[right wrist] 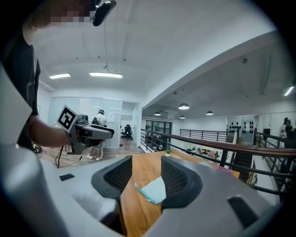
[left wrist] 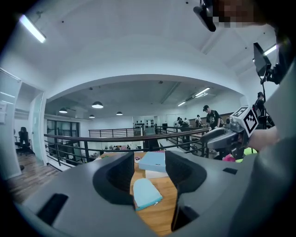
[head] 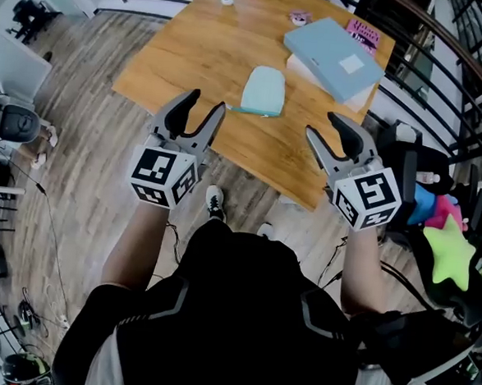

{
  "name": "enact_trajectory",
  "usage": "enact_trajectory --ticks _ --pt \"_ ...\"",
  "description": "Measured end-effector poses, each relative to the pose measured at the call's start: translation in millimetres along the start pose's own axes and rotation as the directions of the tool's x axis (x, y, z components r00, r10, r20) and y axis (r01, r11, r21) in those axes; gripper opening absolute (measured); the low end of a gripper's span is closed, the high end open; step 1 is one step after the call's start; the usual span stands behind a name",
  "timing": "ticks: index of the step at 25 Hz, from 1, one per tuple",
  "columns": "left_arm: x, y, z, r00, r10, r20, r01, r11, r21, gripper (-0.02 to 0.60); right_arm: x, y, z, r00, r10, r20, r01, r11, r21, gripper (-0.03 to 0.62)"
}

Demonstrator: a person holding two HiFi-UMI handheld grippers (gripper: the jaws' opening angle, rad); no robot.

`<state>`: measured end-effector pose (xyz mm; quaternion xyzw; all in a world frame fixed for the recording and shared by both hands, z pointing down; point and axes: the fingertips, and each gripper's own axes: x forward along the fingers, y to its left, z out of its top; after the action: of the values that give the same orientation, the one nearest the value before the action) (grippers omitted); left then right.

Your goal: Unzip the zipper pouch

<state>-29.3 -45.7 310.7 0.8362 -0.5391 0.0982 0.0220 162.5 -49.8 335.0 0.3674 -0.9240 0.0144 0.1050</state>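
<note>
- Light-blue zipper pouch (head: 264, 91), flat near front edge of the counter (head: 193, 52), untouched.
- Left gripper (head: 206, 103), jaws spread, empty, off that edge.
- Right gripper (head: 321, 124), likewise spread and empty.

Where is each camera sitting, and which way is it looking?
Head view: on the person's head, facing steeply down at the table, pouch, left hand-held gripper, right hand-held gripper; forearms, torso show.
Left gripper view: rides that hand-held gripper, faces the pouch between open jaws; the right hand shows right.
Right gripper view: same from the right one; the left hand shows left.
All three see the pouch.
</note>
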Motion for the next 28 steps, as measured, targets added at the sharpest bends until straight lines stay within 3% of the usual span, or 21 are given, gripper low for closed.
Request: enact_trajectory --ticks 3,8,12,16,23,26,28 --pt "16 22 -6 0.999 -0.04 -0.002 0.04 0.999 0.018 0.225 24 -4 -4 0.999 -0.025 -0.026 0.025 1.0 0.002 0.206" --pt "45 64 -7 0.994 -0.102 0.03 0.103 0.994 -0.03 0.224 59 -11 -3 0.997 -0.07 -0.045 0.074 0.994 0.079 0.204" --pt "66 91 -12 0.989 -0.144 0.029 0.144 0.99 0.005 0.224 86 -10 -5 0.991 -0.096 -0.09 0.101 0.994 0.046 0.204" --pt "80 116 -17 0.983 -0.174 0.056 0.175 0.984 -0.009 0.218 109 -13 -10 0.98 -0.145 -0.138 0.153 0.987 0.053 0.187" --pt "112 116 -59 0.945 -0.325 -0.025 0.324 0.945 -0.047 0.219 127 -25 -34 0.957 -0.21 -0.201 0.229 0.971 0.072 0.187" --pt "117 110 -79 0.939 -0.336 -0.08 0.331 0.941 -0.067 0.218 133 -35 -57 0.952 -0.197 -0.234 0.22 0.973 0.076 0.184" --pt "116 108 -89 0.948 -0.302 -0.096 0.295 0.952 -0.082 0.196 139 -42 -79 0.943 -0.183 -0.277 0.198 0.98 0.027 0.159"
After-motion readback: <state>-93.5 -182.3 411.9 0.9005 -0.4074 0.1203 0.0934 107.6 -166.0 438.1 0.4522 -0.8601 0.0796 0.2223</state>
